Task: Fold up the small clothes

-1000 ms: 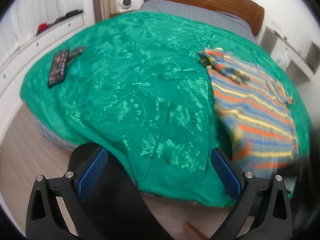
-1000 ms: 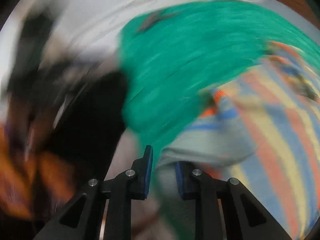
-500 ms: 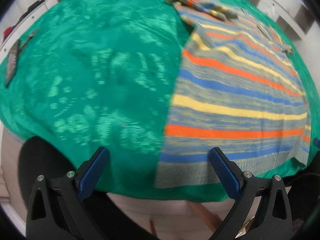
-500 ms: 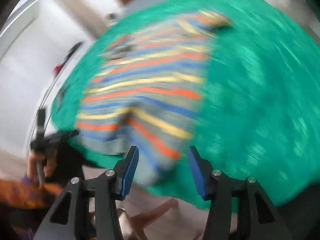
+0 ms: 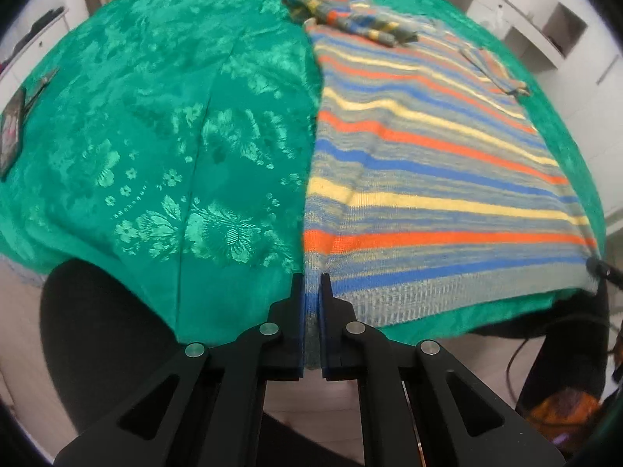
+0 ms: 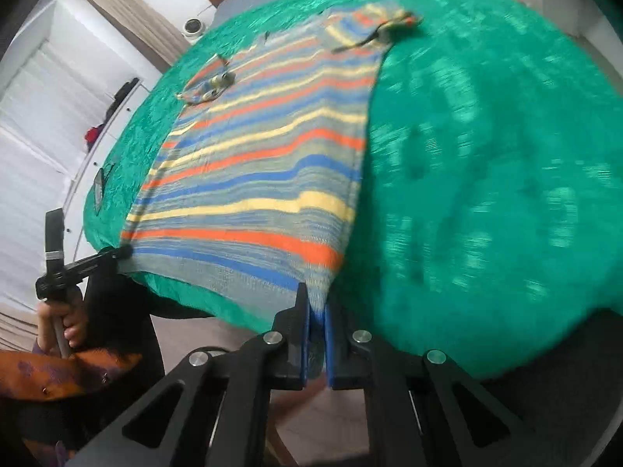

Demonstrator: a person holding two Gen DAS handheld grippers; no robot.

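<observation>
Striped knit: a sweater (image 5: 428, 179) in grey, orange, blue and yellow bands lies spread flat on the bed, its ribbed hem at the near edge, straight ahead of both pairs of tongs.
Green cover: a satin bedspread (image 5: 163, 148) with a woven flower pattern lies under the sweater and stretches wide to the left of the left tongs and to the right of the right tongs.
Left tongs: the left gripper (image 5: 311, 292) has just been closing and is now pressed together on the sweater's near left hem corner, with the knit pinched between its blue pads.
Right tongs: the right gripper (image 6: 316, 303) has likewise just been closing and now pinches the near right hem corner, fabric caught between the pads.
Hem: it runs stretched between the two pinched corners along the bed's near edge; in the right wrist view the left gripper shows at the far end of that hem.
Sleeves: one bunched sleeve (image 5: 350, 19) lies folded over the far end of the sweater, well ahead of the left tongs; the other (image 6: 206, 85) lies folded in on the opposite shoulder.
Hand: the person's left hand (image 6: 64, 319) grips the handle of the left tongs, with an orange patterned sleeve below it.
Phone: a dark phone (image 5: 11, 132) lies on the bedspread far to the left of the left tongs.
</observation>
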